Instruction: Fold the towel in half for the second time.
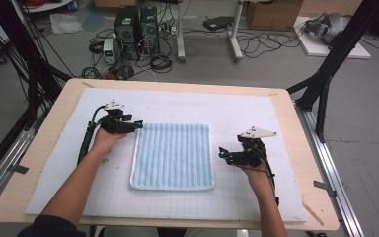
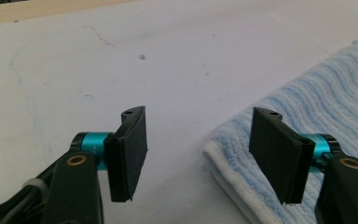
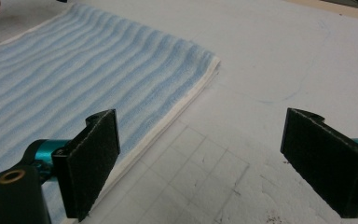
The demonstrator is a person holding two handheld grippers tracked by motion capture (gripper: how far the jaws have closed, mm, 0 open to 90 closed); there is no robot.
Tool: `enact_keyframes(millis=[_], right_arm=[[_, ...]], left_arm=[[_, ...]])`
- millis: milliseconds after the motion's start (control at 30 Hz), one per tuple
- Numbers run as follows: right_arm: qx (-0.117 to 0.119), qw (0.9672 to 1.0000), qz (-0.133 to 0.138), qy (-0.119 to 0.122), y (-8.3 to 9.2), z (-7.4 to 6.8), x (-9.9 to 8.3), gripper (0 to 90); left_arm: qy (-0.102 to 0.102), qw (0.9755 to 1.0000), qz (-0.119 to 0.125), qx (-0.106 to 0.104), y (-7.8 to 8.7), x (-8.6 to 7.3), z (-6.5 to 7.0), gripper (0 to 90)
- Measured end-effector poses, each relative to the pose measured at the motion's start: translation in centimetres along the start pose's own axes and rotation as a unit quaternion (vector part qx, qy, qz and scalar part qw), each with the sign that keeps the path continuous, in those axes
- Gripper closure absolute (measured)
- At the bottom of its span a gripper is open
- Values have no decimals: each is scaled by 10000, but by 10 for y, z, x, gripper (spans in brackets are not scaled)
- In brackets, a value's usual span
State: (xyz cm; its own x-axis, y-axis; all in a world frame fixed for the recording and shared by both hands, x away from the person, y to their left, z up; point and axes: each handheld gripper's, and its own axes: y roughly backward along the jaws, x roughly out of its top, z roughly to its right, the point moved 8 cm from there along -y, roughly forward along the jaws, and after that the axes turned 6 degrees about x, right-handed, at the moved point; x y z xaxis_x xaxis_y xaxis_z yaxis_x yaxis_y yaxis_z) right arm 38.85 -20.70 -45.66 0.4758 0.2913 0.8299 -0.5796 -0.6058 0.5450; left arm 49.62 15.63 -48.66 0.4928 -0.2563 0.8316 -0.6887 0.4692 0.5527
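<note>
A light blue ribbed towel (image 1: 172, 155) lies folded flat in the middle of the white mat (image 1: 256, 113). My left gripper (image 1: 137, 124) is open at the towel's far left corner; in the left gripper view that corner (image 2: 228, 154) lies between the two black pads (image 2: 130, 149), one pad over the towel's edge. My right gripper (image 1: 222, 153) stands open just off the towel's right edge, near its middle. The right gripper view has the towel (image 3: 74, 70) at the left, its white edge passing by the left pad (image 3: 93, 158). Nothing is held by either.
The white gridded mat covers a wooden table (image 1: 44, 138). Beyond the table are computer towers (image 1: 135, 24), cables on the floor and a cardboard box (image 1: 271, 12). Black frame posts (image 1: 330, 64) stand at both sides.
</note>
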Motion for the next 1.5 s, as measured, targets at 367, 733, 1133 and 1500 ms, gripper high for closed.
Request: enact_keyframes(millis=[367,733,1133,1500], right_arm=[[-15,10000,-51,-44,-1,2,-3,109],[133,9991,45,-389,-15,3,-1,109],[177,9985,-461,-228,-75,16,25,138],[105,9967,-733,-328,-114,32,35,373]], left_arm=[[-864,9958,-267,-126,-8,-10,19,772],[-815,9964,-215,-107,-9,-10,19,847],[-728,9970,-217,-177,-8,-11,18,845],[-784,9966,-207,-131,-9,-11,19,845]])
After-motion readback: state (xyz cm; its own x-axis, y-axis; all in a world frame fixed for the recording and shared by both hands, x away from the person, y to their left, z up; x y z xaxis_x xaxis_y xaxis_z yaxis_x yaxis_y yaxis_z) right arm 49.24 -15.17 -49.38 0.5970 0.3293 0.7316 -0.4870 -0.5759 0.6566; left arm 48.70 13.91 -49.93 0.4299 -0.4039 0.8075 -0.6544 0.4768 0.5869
